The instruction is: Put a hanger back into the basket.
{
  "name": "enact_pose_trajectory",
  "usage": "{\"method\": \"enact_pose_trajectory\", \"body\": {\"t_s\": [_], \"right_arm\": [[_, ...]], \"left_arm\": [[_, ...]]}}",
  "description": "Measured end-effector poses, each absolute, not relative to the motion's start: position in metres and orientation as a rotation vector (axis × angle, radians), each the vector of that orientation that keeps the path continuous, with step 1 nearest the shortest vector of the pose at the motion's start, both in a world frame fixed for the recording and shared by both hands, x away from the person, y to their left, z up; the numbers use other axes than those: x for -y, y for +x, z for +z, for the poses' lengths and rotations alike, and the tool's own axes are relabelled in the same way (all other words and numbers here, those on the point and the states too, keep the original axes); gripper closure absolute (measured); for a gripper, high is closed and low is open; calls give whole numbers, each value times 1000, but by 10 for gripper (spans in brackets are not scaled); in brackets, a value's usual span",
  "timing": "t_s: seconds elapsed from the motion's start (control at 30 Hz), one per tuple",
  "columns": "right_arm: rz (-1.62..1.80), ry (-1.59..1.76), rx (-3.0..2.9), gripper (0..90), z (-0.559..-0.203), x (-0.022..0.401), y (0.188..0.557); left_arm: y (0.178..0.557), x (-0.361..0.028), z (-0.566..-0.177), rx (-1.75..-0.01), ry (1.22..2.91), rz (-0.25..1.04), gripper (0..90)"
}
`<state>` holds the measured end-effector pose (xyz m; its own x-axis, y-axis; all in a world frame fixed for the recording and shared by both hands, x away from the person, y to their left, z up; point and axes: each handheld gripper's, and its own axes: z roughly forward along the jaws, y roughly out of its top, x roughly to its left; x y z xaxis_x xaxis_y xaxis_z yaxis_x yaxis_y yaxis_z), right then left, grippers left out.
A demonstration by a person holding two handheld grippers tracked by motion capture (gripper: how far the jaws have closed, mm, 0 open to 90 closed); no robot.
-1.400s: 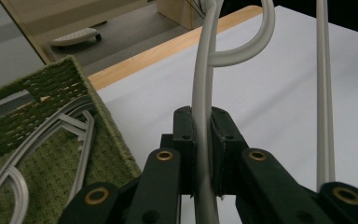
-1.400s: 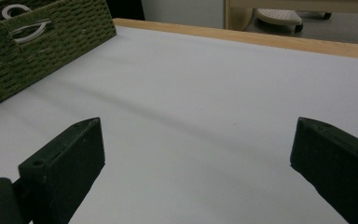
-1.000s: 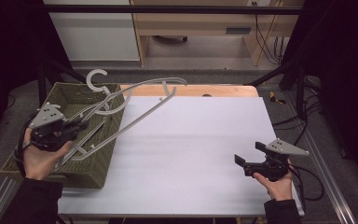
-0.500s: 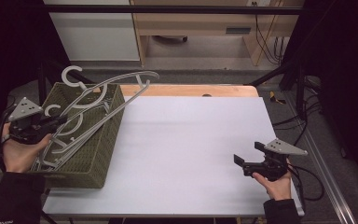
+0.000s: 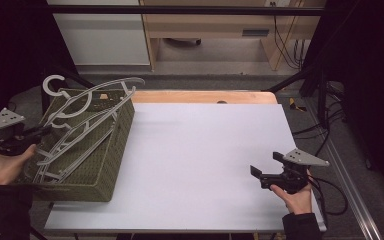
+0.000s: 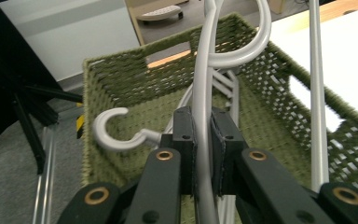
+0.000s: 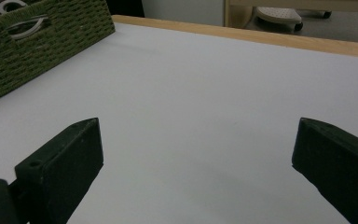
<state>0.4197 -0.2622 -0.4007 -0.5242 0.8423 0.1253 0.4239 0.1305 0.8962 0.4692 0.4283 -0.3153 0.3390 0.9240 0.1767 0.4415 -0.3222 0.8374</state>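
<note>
— Looking at the left side first: what does the left gripper (image 5: 44,131) have?

— It is clenched on a grey plastic hanger (image 6: 204,116). In the left gripper view the two black jaws press a thin grey bar of that hanger from both sides, with no gap showing.

— Where is the hanger?

— Over the green woven basket (image 5: 112,165) at the left edge of the white table (image 5: 205,150). In the high view its lower part slopes down into the basket, while its hook (image 5: 55,87) and its upper arm stick out above the far rim, tilted toward the far left.

— Is it alone in there?

— No. More grey hangers (image 5: 72,150) lie in the basket beneath it, and in the left gripper view another hook (image 6: 114,133) curls out to the left of the jaws, inside the basket.

— And the person's left hand (image 5: 2,162)?

— It holds the gripper just outside the basket's left wall.

— What about the right gripper (image 5: 265,167)?

— Released. In the right gripper view its two jaws stand wide apart with nothing between them, just bare white table beneath. It sits near the table's right front corner, in the right hand (image 5: 295,197), well apart from the basket.

— Can the basket be seen from there?

— Yes, its woven wall (image 7: 37,42) shows at the upper left of the right gripper view, with a bit of grey hanger visible through a slot.
</note>
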Motion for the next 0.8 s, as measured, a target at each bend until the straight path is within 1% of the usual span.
{"method": "enact_pose_trajectory", "body": {"t_s": [0.5,0.8], "right_arm": [[1354,1223,-2009,18,-402,261,421],[1346,1223,-2024,19,-404,259,422]], "left_arm": [[478,-462,-332,-1309,1940,898,821],[477,-473,-347,-1352,1966,930,821]]}}
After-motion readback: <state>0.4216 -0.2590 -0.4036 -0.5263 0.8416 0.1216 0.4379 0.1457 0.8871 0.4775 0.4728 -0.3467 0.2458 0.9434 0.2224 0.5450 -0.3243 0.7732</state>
